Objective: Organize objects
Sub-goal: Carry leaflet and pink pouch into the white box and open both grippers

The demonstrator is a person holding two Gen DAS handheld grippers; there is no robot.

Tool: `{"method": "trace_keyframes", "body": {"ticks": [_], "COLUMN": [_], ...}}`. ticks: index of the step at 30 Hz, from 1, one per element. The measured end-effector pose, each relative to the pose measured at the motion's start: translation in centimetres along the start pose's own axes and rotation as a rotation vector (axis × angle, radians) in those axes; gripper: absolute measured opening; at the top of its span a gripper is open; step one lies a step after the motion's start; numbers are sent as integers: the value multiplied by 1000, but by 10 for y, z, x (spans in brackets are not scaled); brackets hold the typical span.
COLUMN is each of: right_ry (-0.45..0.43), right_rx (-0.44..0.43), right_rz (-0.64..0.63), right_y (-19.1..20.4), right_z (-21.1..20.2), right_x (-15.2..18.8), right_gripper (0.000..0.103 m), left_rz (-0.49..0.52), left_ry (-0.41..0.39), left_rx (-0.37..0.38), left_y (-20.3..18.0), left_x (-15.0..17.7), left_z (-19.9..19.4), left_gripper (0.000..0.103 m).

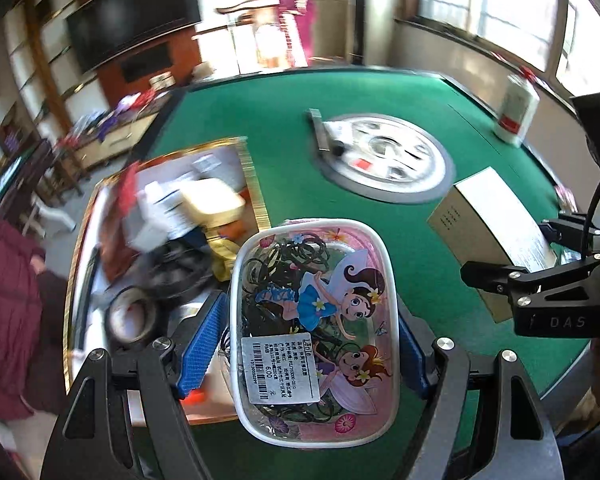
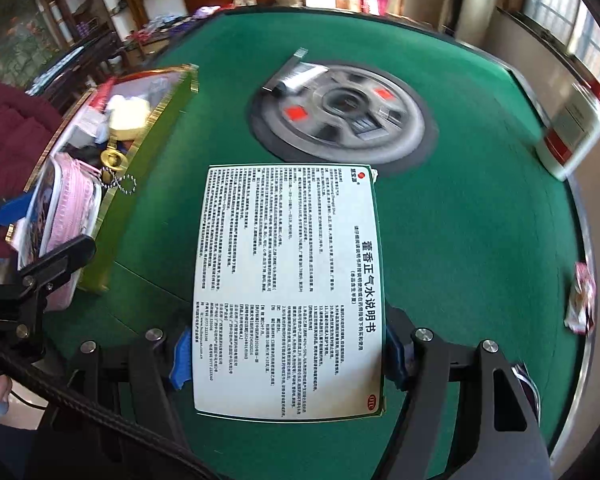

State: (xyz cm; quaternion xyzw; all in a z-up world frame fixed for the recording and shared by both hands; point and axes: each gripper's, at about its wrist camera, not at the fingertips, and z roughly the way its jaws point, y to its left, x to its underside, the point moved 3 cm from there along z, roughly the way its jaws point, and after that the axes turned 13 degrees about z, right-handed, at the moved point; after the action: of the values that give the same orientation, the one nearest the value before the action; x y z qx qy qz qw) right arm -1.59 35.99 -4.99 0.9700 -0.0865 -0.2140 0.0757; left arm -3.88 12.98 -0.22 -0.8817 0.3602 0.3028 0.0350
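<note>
A clear zip pouch [image 1: 314, 320] printed with cartoon fairies, stuffed with dark cords and bearing a barcode sticker, sits clamped between blue pads beside the gold-edged box [image 1: 256, 184] of oddments, while a green-backed medicine carton [image 2: 288, 292] topped with a printed leaflet is likewise clamped above the green table.

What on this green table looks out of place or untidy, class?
A small tube lies half on the round centre panel of the table, overhanging its rim. The gold-edged box is a jumble of items. A sachet sits at the table's very edge.
</note>
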Motion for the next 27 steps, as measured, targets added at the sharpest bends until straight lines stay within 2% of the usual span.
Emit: {"method": "trace_keyframes", "body": {"ticks": [6,11,13,18,24,27], "right_ry": [2,52,75,132,171,153], "right_rx": [-100,-170,-172,-146,-138,-118], "right_rz": [-81,-114,-123,-93,-70,-83], "right_y": [71,133,157,188,211,218], "right_z": [5,30,49,96,128,131], "right_x": [-33,-69,-87,-119,-133,-137], "right_gripper": [71,72,72,72,72,72], "left_rz": [-130,-204,-218,-228,-230,-225], "left_ry": [41,89,104,128,139,144], "left_rx": [-56,-83,-88,-92,-91,-83], "left_y": [65,109,119,138,143,142], "left_x": [27,50,55,64,66,62], "left_z": [8,23,30,43,53,58], "left_gripper": [72,72,72,72,72,73]}}
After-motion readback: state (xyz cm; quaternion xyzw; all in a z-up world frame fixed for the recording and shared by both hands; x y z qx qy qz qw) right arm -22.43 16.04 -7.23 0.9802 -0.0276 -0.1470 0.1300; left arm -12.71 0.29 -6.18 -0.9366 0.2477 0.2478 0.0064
